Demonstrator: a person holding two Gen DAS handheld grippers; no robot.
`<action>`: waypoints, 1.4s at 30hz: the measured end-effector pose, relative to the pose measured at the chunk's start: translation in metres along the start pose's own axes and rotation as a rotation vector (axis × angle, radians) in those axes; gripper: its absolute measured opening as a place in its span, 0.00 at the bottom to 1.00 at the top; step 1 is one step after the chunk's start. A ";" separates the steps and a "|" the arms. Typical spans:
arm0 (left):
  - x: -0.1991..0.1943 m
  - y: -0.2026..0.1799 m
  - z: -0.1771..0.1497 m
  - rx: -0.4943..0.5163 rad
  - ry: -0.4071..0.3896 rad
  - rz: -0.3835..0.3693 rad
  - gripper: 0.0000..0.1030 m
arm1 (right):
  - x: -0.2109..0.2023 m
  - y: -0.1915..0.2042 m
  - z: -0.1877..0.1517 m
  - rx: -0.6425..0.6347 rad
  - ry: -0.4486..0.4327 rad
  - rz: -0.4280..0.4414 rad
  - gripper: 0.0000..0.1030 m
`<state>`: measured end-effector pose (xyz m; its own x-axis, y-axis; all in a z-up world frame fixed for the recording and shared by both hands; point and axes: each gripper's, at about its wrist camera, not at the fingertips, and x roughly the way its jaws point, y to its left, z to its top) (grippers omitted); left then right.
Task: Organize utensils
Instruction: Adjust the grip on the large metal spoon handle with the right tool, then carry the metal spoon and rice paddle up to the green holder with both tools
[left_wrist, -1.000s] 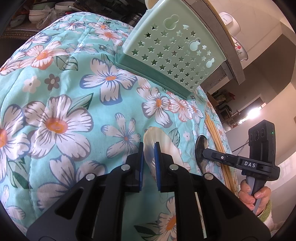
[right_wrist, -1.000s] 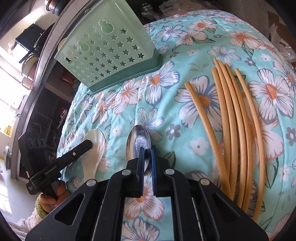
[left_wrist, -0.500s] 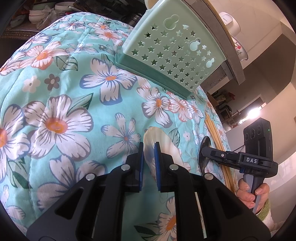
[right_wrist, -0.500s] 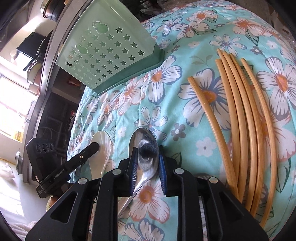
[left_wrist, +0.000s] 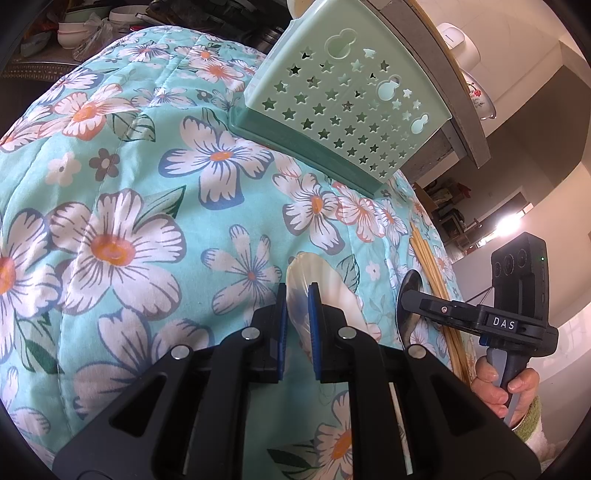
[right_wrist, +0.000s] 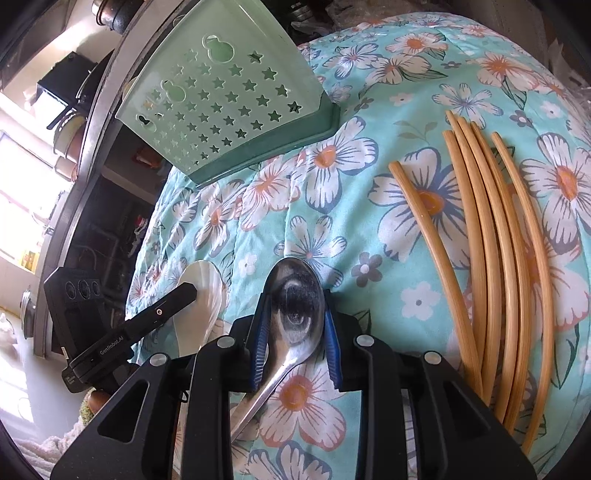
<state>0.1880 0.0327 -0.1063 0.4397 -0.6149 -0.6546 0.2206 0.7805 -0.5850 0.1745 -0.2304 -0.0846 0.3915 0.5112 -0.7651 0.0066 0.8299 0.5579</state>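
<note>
Here my right gripper (right_wrist: 295, 332) has just been spreading its jaws, and the metal spoon (right_wrist: 295, 306) lies between them on the floral quilt (left_wrist: 122, 206), unpinched. My left gripper (left_wrist: 297, 328) straddles the pearly spoon (left_wrist: 325, 288); whether it pinches, I cannot tell. Chopsticks (right_wrist: 491, 258) lie right, the green basket (right_wrist: 236, 107) beyond.

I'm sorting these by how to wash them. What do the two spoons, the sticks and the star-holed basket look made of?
The dark spoon looks like polished metal: its bowl mirrors the room. The pale spoon has a pearly, streaked sheen, maybe shell or glazed ceramic. The chopsticks look like bamboo or wood: tan, matte. The basket looks like moulded plastic: smooth pale green, punched stars.
</note>
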 end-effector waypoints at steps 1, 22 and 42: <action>0.000 0.000 0.000 0.001 0.000 0.001 0.11 | 0.001 0.002 0.000 -0.007 -0.002 -0.011 0.23; 0.001 0.000 0.000 0.001 0.000 0.002 0.11 | 0.002 0.008 -0.006 -0.029 -0.018 -0.026 0.06; 0.000 -0.013 0.001 0.053 -0.008 0.066 0.09 | -0.021 0.008 -0.003 -0.060 -0.077 -0.046 0.05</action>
<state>0.1862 0.0227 -0.0985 0.4614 -0.5609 -0.6874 0.2361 0.8245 -0.5143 0.1635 -0.2336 -0.0653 0.4619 0.4558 -0.7608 -0.0285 0.8650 0.5009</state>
